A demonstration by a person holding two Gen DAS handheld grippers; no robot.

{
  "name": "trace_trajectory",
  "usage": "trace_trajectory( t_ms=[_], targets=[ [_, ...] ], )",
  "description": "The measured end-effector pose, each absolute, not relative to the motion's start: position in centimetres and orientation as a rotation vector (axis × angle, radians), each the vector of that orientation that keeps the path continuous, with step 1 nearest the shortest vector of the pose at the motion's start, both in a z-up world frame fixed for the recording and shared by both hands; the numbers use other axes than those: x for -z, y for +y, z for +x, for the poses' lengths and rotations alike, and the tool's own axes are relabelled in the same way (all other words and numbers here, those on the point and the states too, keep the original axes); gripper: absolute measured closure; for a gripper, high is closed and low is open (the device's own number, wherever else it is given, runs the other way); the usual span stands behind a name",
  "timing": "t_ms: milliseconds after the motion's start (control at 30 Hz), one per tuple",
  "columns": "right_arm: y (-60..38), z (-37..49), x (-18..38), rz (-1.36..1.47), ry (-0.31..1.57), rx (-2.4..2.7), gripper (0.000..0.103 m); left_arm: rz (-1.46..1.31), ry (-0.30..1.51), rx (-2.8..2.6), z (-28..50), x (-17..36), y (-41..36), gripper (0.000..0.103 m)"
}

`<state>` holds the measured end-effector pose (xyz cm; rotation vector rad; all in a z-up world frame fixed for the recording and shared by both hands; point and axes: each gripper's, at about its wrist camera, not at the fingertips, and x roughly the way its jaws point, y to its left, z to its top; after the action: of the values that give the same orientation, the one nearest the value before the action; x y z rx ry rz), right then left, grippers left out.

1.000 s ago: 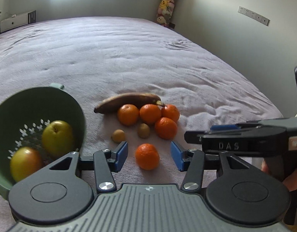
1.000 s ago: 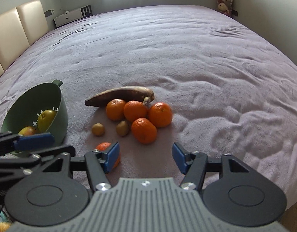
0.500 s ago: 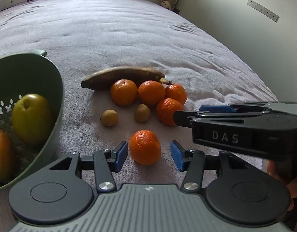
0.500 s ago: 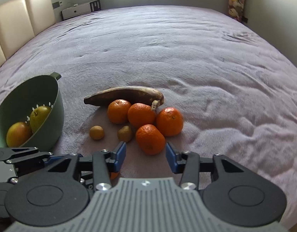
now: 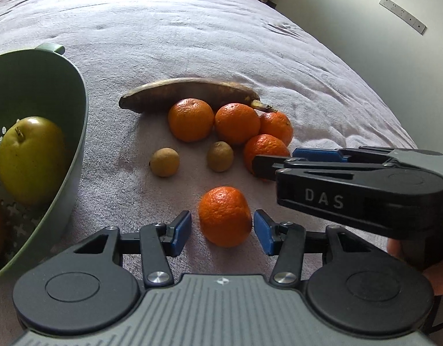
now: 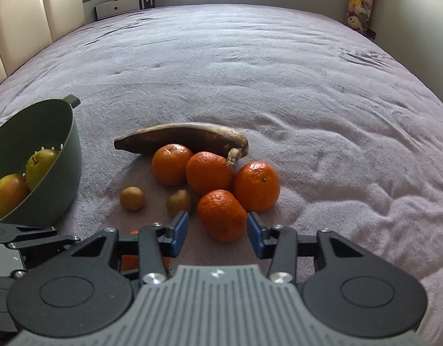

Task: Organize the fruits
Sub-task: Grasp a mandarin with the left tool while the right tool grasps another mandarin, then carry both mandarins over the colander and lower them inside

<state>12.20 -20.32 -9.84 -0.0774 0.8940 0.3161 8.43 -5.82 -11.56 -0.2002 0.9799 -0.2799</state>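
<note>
Left tongs (image 5: 221,232), lately narrowing, straddle without touching a lone orange mandarin (image 5: 224,216) right of the green plastic colander (image 5: 74,132); right tongs (image 6: 217,232), narrowed too, bracket another mandarin (image 6: 221,214) unpinched.

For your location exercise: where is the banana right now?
In both wrist views the browned banana lies on the bedspread, just behind the cluster of oranges and right of the green colander.

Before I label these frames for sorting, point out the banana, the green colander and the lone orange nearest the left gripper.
banana (image 6: 181,138): right wrist view, middle of its dark peel.
green colander (image 6: 68,155): right wrist view, outer wall.
lone orange (image 5: 224,216): left wrist view, centre of its skin.
</note>
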Motion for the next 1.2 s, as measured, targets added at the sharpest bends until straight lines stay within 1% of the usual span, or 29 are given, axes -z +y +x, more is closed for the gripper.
trace_trajectory(
  t_ms=[100, 167, 367, 433, 733, 967, 1200],
  targets=[
    [-20.3, 12.5, 10.3, -0.079, 0.899, -0.303, 0.061, -0.212, 0.986, 0.282, 8.6, 11.6, -5.8, 0.047],
    [-20.3, 12.6, 10.4, -0.081, 0.897, -0.3, 0.061, -0.212, 0.986, 0.29, 8.7, 11.6, -5.8, 0.051],
    [-20.1, 13.2, 11.2, -0.069, 0.914, -0.291, 0.062, -0.203, 0.998, 0.302, 8.9, 11.9, -6.2, 0.054],
    [-20.2, 13.3, 11.2, -0.05, 0.915, -0.283, 0.062, -0.2, 0.998, 0.305, 8.9, 11.8, -6.3, 0.057],
    [-19.7, 13.0, 10.0, -0.055, 0.962, -0.28, 0.064, -0.199, 1.009, 0.279, 8.8, 11.0, -6.3, 0.058],
    [-19.9, 12.3, 8.6, -0.044, 0.971, -0.262, 0.064, -0.231, 0.981, 0.258, 8.3, 9.3, -5.7, 0.058],
    [-19.8, 11.0, 6.0, -0.028, 0.917, -0.29, 0.064, -0.221, 0.926, 0.258, 7.0, 6.3, -5.5, 0.059]
  ],
)
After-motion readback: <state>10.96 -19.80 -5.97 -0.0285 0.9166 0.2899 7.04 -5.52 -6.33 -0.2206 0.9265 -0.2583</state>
